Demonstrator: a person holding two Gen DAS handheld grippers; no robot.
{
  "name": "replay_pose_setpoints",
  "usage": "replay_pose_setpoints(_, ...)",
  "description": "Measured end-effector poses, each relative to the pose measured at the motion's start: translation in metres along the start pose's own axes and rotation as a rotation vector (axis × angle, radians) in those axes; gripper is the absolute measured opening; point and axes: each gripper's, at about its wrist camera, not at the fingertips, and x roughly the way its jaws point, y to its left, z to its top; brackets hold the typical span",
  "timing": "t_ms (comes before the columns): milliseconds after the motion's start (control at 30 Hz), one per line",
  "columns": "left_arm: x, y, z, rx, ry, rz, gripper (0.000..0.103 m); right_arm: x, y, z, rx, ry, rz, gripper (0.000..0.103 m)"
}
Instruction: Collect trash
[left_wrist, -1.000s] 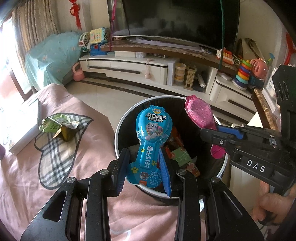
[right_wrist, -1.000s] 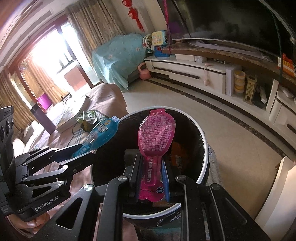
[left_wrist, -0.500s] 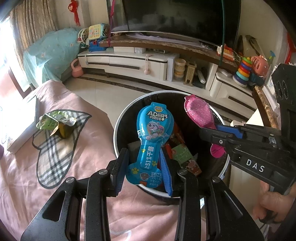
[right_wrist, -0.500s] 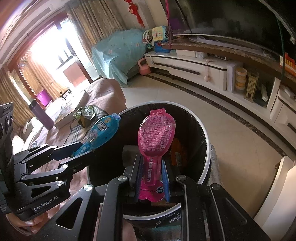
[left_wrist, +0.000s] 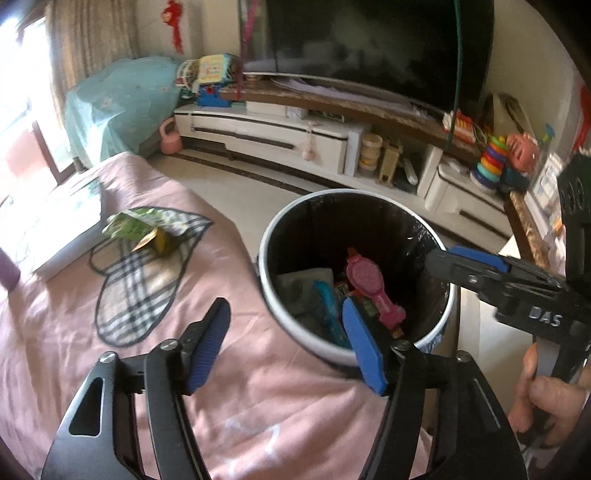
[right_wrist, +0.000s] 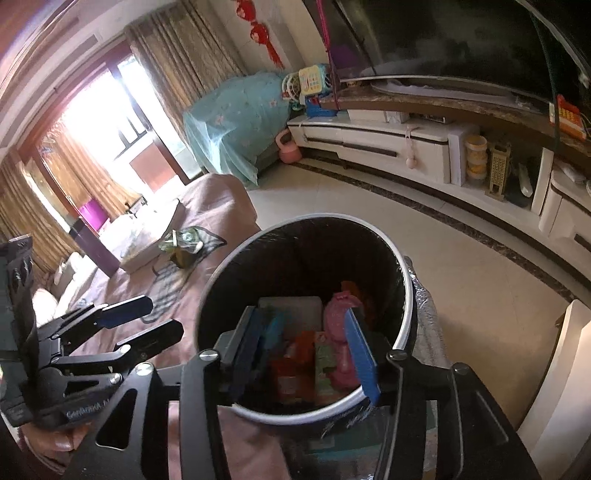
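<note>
Both grippers, left (left_wrist: 286, 338) and right (right_wrist: 308, 352), spread wide and empty above bin (left_wrist: 373, 197); pink packet (left_wrist: 369, 284) and blue packet (left_wrist: 327, 304) inside. Risk: green wrapper (left_wrist: 142, 229) on pink cover (left_wrist: 236, 373) overlooked.

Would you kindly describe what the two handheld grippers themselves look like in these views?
Both are matte black linkage frames with silver pivot screws and ribbed blue finger pads. The left gripper shows white "GenRobot" lettering on its side in the right wrist view; the right gripper shows "DAS". Bare fingers hold the right one; no sleeves or cables show.
</note>
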Motion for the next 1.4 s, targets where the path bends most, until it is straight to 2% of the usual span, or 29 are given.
replay_pose_setpoints(67,-0.015,0.009,-0.013,-0.042,-0.031,-0.013,0.069,-0.013,0.005,-0.008,0.015,-0.034,0.009,0.079)
replay_pose_setpoints(133,-0.027,0.017,-0.028,-0.077,-0.051,-0.031,0.072,-0.024,0.009,-0.017,0.034,-0.061,0.032,0.09)
replay_pose_setpoints(333,-0.057,0.037,-0.072,-0.158,-0.094,-0.03,0.078,-0.046,0.028,-0.052,0.079,-0.112,0.075,0.101)
replay_pose_setpoints(567,-0.09,0.046,-0.111,-0.202,-0.179,-0.026,0.085,-0.065,0.052,-0.084,0.081,-0.17,0.082,0.102)
replay_pose_setpoints(667,-0.108,0.045,-0.123,-0.203,-0.239,-0.005,0.09,-0.077,0.062,-0.092,0.061,-0.212,0.049,0.102)
replay_pose_setpoints(733,-0.118,0.044,-0.13,-0.202,-0.274,0.012,0.097,-0.087,0.07,-0.098,0.042,-0.251,0.018,0.103)
replay_pose_setpoints(800,-0.133,0.04,-0.135,-0.189,-0.325,0.044,0.103,-0.101,0.079,-0.103,0.014,-0.311,-0.022,0.103)
replay_pose_setpoints(967,-0.162,0.034,-0.145,-0.156,-0.448,0.126,0.103,-0.137,0.101,-0.109,-0.092,-0.48,-0.101,0.103)
replay_pose_setpoints(1067,-0.167,0.033,-0.149,-0.159,-0.478,0.172,0.103,-0.147,0.111,-0.116,-0.148,-0.544,-0.167,0.103)
replay_pose_setpoints(1300,-0.168,0.028,-0.162,-0.126,-0.505,0.272,0.103,-0.129,0.116,-0.125,-0.189,-0.524,-0.223,0.103)
replay_pose_setpoints(1400,-0.167,0.028,-0.166,-0.127,-0.5,0.287,0.103,-0.123,0.115,-0.132,-0.188,-0.519,-0.226,0.103)
